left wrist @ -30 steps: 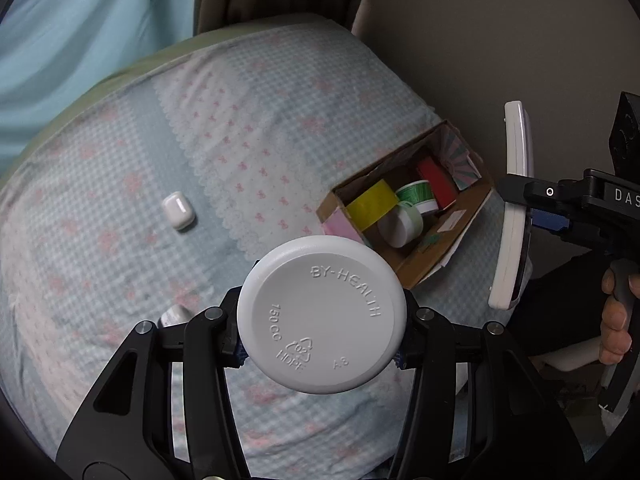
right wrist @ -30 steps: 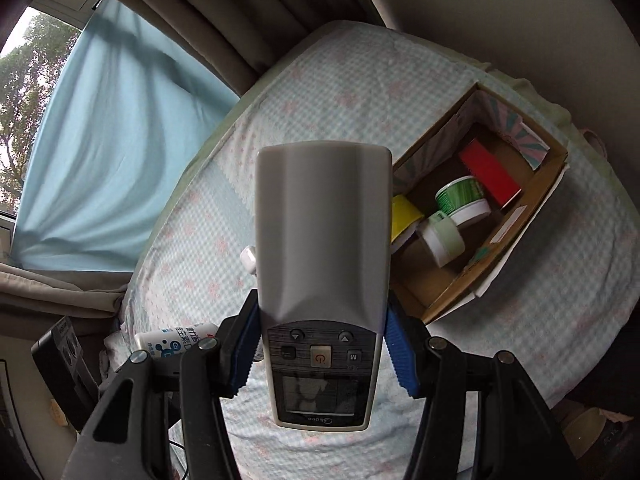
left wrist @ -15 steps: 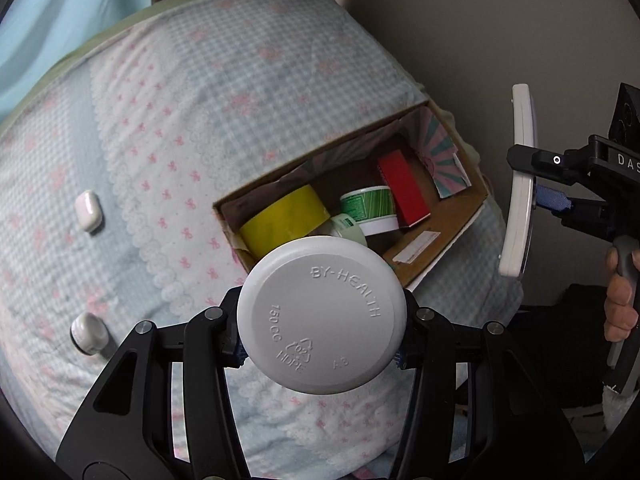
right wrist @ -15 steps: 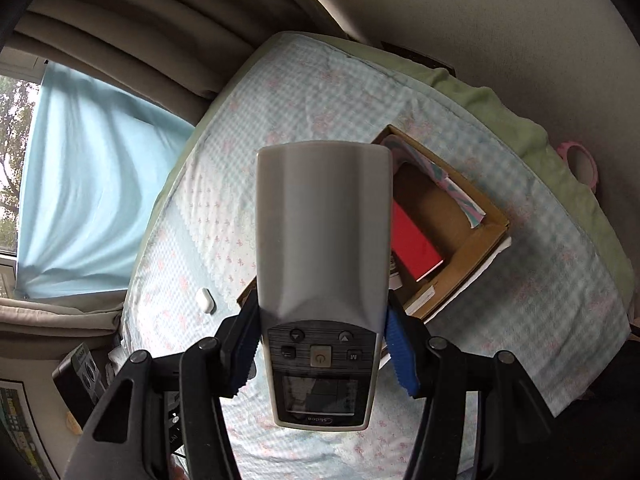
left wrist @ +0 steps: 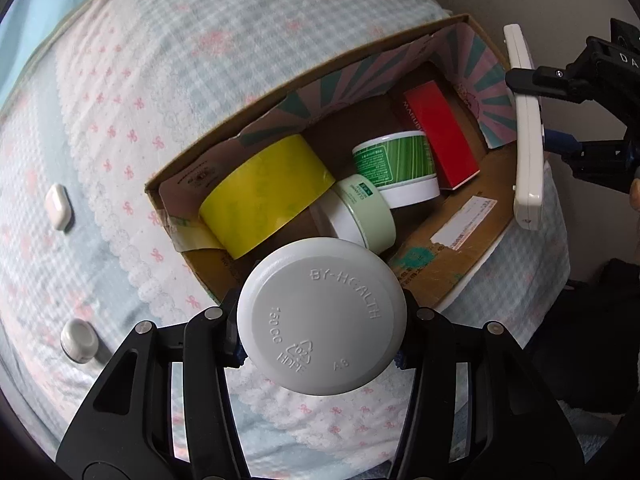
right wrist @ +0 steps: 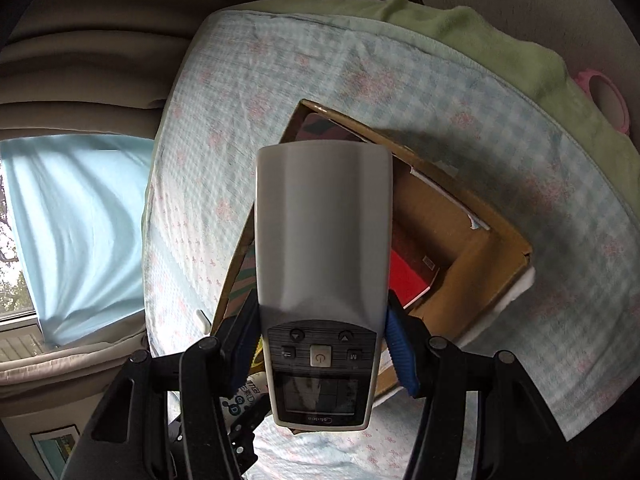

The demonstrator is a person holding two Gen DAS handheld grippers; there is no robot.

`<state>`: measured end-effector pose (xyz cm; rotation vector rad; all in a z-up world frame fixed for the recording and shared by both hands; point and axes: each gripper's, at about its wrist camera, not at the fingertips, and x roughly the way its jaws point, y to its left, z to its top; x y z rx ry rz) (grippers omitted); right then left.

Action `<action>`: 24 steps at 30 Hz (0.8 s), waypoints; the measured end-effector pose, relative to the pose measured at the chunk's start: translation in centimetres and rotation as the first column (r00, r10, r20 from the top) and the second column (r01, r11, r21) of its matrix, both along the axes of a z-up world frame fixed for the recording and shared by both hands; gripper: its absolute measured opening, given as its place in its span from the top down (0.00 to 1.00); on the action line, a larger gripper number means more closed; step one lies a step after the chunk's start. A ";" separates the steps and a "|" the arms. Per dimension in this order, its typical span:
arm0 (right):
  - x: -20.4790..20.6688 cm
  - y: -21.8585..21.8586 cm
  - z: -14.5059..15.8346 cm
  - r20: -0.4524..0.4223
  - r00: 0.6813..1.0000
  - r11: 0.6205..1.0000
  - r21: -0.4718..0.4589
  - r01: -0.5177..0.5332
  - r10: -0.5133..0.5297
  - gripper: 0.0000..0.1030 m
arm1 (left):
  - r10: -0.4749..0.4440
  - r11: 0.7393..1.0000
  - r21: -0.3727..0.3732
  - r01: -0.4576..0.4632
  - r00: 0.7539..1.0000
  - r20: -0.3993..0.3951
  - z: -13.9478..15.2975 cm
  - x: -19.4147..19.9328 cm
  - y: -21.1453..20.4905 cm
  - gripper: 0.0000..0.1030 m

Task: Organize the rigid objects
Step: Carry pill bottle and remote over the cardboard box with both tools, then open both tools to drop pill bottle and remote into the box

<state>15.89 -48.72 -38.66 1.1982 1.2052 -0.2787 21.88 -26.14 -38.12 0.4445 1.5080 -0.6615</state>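
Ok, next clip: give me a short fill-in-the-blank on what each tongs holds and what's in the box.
1. The left tongs are shut on a white ____.
2. The right tongs are shut on a grey ____.
3. In the box, the tape roll is ____ in colour.
4. The earbud case lies ____ the box, on the bed.

Missing: bottle; remote; yellow; outside

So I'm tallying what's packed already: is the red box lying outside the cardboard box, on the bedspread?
No, the red box lies inside the cardboard box, beside the green striped jar.
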 end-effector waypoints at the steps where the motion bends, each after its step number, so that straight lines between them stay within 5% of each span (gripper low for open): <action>1: 0.2 -0.1 -0.4 -0.002 1.000 1.000 0.011 0.005 -0.005 0.48 | -0.004 1.000 0.008 0.004 1.000 -0.005 -0.4 0.0 0.0 0.55; 14: 1.9 0.6 -4.7 -0.045 0.985 0.958 0.230 0.171 -0.166 0.48 | -0.087 0.993 0.084 0.086 0.996 0.011 -2.7 -0.5 -2.2 0.55; 16: 2.4 0.9 -4.8 -0.060 0.984 0.960 0.217 0.176 -0.167 0.48 | -0.102 0.989 0.107 0.098 0.994 0.037 -2.4 -0.6 -2.6 0.46; 17: 2.6 1.0 -4.7 -0.065 0.984 0.963 0.204 0.177 -0.167 0.42 | -0.111 0.989 0.098 0.107 0.993 0.037 -2.2 -0.7 -2.9 0.17; 18: 2.8 1.1 -4.5 -0.069 0.983 0.964 0.194 0.179 -0.169 0.27 | -0.120 0.989 0.089 0.116 0.992 0.039 -1.9 -0.9 -3.1 0.01; 20: 3.2 1.0 -4.1 -0.092 0.985 0.972 0.168 0.163 -0.149 0.00 | -0.146 0.987 0.085 0.139 0.986 0.077 -1.2 -1.2 -3.5 0.00; 24: 4.2 1.2 -3.0 -0.126 0.992 0.997 0.073 0.005 0.004 0.00 | -0.200 0.976 0.115 0.187 0.973 0.113 -0.8 -1.9 -4.2 0.00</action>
